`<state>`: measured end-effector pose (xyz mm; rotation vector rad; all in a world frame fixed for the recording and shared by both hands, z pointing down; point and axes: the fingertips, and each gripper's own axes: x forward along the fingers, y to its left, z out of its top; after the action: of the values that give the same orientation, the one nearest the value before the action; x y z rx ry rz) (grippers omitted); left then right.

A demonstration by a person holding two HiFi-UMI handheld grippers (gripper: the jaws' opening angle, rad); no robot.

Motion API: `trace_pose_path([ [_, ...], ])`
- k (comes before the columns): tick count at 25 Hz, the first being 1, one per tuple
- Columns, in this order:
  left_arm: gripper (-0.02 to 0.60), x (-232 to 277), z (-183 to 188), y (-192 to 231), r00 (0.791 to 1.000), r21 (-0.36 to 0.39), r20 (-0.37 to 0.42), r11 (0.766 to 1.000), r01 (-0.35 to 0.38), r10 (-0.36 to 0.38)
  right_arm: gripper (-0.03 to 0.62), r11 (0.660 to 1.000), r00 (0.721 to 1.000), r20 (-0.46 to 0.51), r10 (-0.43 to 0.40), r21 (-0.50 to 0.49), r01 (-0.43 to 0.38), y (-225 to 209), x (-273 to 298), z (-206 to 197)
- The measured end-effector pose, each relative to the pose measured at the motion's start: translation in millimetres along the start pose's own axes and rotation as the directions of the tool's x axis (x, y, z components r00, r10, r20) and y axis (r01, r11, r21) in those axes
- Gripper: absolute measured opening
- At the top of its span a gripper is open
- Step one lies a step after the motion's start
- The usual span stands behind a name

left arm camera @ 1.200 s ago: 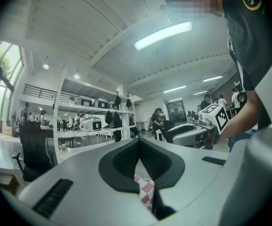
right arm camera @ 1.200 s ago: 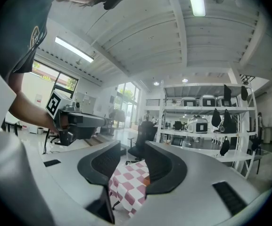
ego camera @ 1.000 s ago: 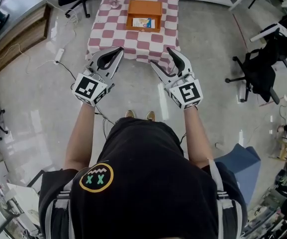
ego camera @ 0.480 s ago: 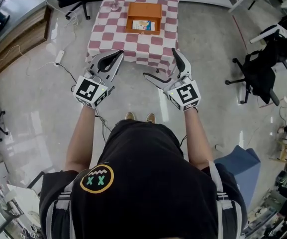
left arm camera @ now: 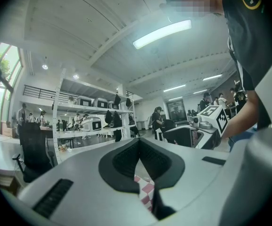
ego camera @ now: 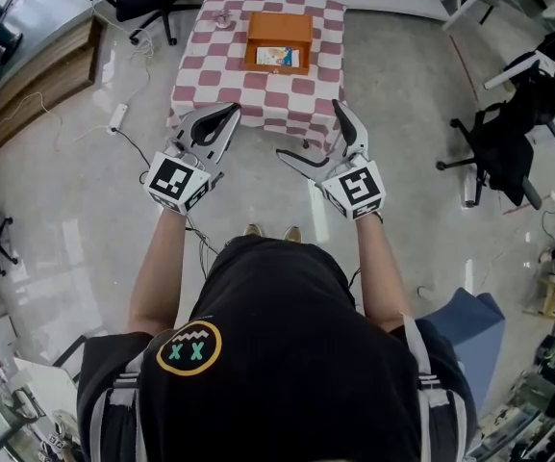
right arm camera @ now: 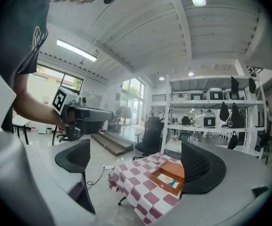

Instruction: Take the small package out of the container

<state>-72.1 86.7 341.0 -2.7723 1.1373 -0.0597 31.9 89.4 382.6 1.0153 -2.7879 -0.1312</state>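
Approach looked to be the step in hand: both grippers hung off the near edge of the table (ego camera: 258, 94), above the floor and not yet over its checked cloth. On the table's far half sat the orange container (ego camera: 279, 25), open-topped, with the small package (ego camera: 277, 57) lying flat inside it. The right gripper (ego camera: 308, 129) had just been opening its jaws, and they stood wide with nothing between them. The left gripper (ego camera: 233, 111) had its jaws closed together and empty. To do the step well, the right gripper would probably need to travel across the table to that far half, tip downward over the container, and straddle the package clear of the walls before closing. Lying so flat, the package might need catching by an edge.
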Motion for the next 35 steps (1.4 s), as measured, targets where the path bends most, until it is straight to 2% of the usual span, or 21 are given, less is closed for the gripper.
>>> trace_pose_path([
  [16,0.017,23.8,8.7,-39.2,0.999,0.023,-0.011,0.999,-0.041,0.041,0.594,0.999,0.999,0.017,0.034,-0.005,-0.034,-18.3,-33.4,-8.6],
  [23,0.017,36.0,5.3,-49.3,0.999,0.019,-0.019,0.999,-0.037,0.037,0.594,0.999,0.999,0.025,0.036,0.005,-0.036,-27.1,-39.1,-13.0],
  [29,0.017,53.2,-8.4,-36.2,0.999,0.016,-0.024,1.0,-0.024,0.024,0.594,1.0,1.0,0.008,0.028,0.005,-0.028,-43.3,-22.0,-28.7],
  [35,0.017,85.5,-30.7,9.5,1.0,-0.007,-0.021,1.0,-0.009,0.008,0.594,1.0,1.0,-0.017,0.013,0.0,-0.013,-77.3,23.6,-41.1],
])
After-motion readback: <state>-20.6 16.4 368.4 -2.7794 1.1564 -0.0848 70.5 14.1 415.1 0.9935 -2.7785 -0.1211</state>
